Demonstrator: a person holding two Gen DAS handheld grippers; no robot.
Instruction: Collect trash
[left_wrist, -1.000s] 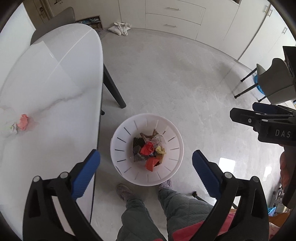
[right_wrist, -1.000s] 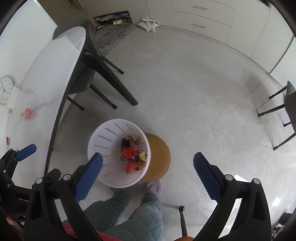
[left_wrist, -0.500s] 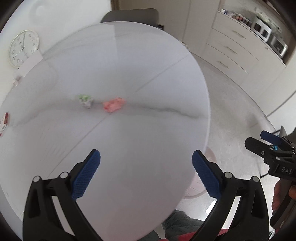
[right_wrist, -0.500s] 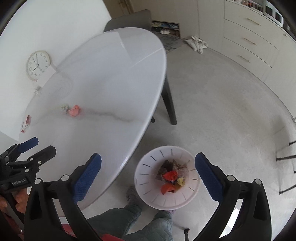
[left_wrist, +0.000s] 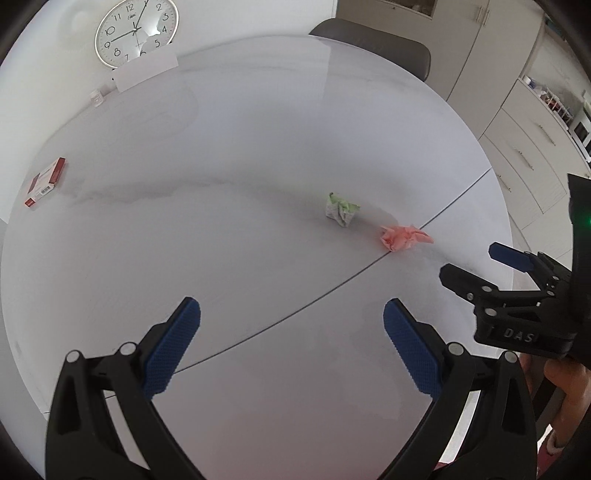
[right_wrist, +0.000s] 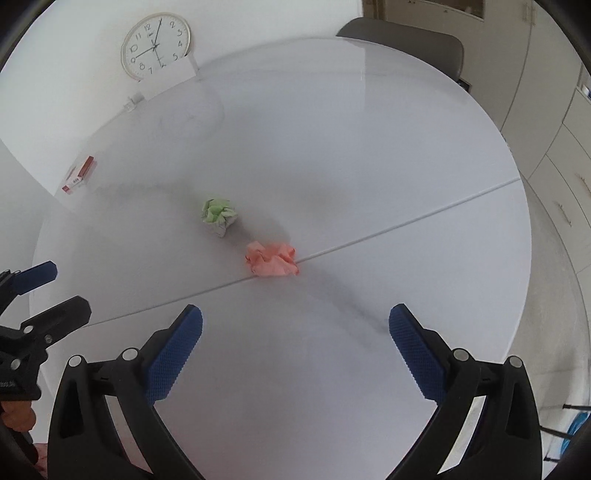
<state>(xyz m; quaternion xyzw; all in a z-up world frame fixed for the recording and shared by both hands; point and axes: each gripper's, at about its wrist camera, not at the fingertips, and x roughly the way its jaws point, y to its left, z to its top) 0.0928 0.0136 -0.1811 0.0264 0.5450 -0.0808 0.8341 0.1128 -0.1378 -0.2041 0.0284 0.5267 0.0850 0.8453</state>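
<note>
Currently: left hand-held gripper (left_wrist: 291, 332), right hand-held gripper (right_wrist: 295, 336) spread, empty | pink paper wad (right_wrist: 272, 258), green paper wad (right_wrist: 218, 216) mid-counter (right_wrist: 369, 147), apart | risk: light wads skidding from closing pads, missed pinch.

Standing by a white wall: round white table (left_wrist: 258, 129), clock (left_wrist: 136, 31) leaning behind, grey chair (left_wrist: 373, 46) tucked at far side, pale cabinets (left_wrist: 532, 147) lining the right.

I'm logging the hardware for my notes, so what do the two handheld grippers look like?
Both the left gripper and right gripper are black plastic frames with silver rivets and two fingers tipped in blue textured pads. Pale lettering "DAS" marks the right gripper's side.
</note>
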